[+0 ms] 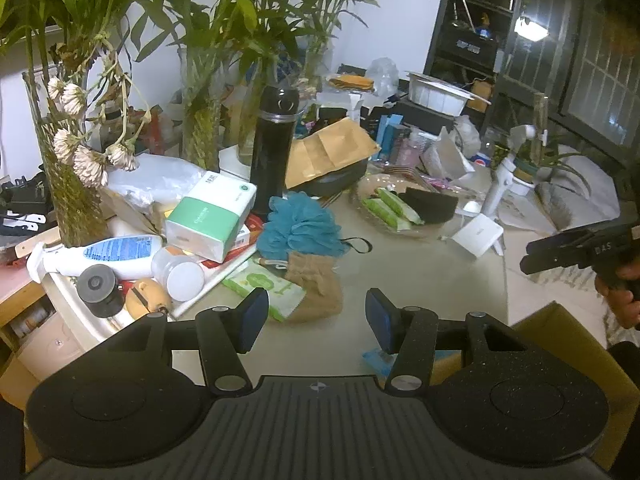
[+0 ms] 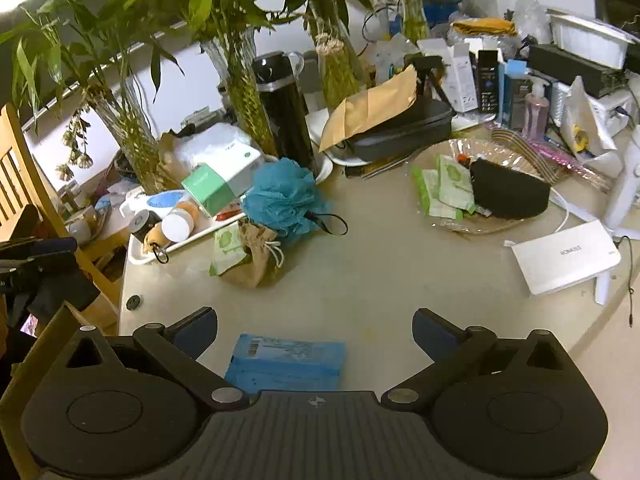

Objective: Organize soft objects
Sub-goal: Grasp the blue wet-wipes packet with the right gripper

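Both tools — left tool [image 1: 316, 320] and right tool [image 2: 316, 334] — are hovering apart, empty; the right one is nearing the blue packet [image 2: 286, 364] just beneath it — closing comes next.

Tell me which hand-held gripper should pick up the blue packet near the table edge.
Right, probably. The right hand-held gripper is open with the blue packet lying directly between its fingers. The left hand-held gripper, also open, faces the burlap pouch; the packet sits off under its right finger.
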